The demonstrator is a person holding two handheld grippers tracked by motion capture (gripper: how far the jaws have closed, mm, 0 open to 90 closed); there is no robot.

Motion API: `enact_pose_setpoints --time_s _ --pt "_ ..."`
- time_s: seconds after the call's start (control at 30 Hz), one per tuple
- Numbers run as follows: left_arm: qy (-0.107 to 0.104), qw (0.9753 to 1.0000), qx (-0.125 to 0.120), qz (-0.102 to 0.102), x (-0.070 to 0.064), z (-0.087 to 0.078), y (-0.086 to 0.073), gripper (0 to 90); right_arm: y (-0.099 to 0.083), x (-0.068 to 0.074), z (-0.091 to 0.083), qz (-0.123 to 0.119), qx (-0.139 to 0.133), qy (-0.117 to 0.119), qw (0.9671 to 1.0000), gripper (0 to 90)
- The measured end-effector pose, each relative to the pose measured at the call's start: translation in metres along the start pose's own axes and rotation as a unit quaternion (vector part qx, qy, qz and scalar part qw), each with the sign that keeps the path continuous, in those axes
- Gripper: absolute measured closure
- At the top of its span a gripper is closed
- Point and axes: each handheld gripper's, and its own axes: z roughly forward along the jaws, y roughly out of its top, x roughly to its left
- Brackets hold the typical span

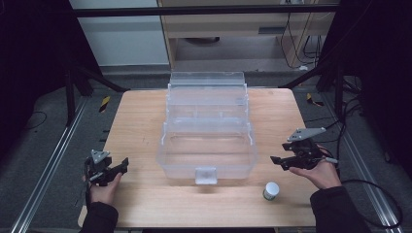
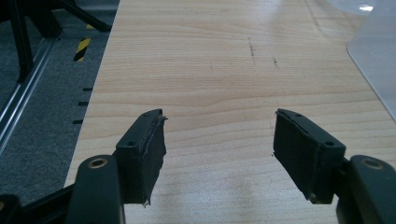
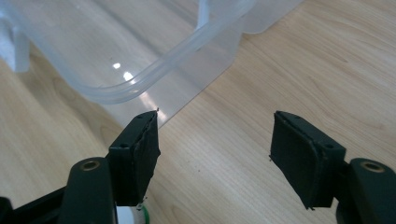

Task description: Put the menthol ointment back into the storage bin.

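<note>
So both grippers, left (image 1: 112, 170) and right (image 1: 285, 161), gape empty | we might topple the jar (image 1: 271, 190) lower right | or shove the clear box (image 1: 206, 145).

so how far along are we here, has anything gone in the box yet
Done: the clear box stands open on the table, with nothing visibly in it. In hand: nothing; the left gripper and right gripper are both open. Left: probably the small white jar, untouched near the right hand.

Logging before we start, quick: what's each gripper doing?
Left gripper: open, jaws apart, holding nothing.
Right gripper: open, jaws apart, holding nothing.
</note>
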Motion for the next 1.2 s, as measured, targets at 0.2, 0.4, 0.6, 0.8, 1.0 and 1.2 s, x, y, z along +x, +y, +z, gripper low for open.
enact_pose_setpoints --time_s 0.2,0.4,0.6,0.8,1.0,1.2 --pt "-0.001 1.0000 0.004 0.005 -0.001 0.001 0.000 32.3 0.008 0.010 -0.003 -0.042 0.034 0.017 0.9984 33.8" --pt "-0.004 0.9999 0.005 0.010 -0.003 0.002 0.000 31.7 0.013 0.022 -0.002 -0.083 0.077 0.047 0.9925 32.8" --pt "-0.002 0.9999 0.010 0.013 -0.004 0.002 0.000 31.4 0.012 0.027 0.003 -0.107 0.115 0.065 0.9854 32.8" --pt "-0.003 0.9998 0.011 0.014 -0.003 0.003 0.000 31.4 0.009 0.032 0.006 -0.133 0.144 0.081 0.9772 33.8" --pt "-0.004 0.9998 0.010 0.017 -0.005 0.003 0.000 31.3 0.007 0.038 0.008 -0.153 0.170 0.095 0.9690 35.8" --pt "-0.004 0.9997 0.011 0.022 -0.006 0.003 0.000 31.1 0.004 0.044 0.011 -0.179 0.192 0.105 0.9593 38.0"
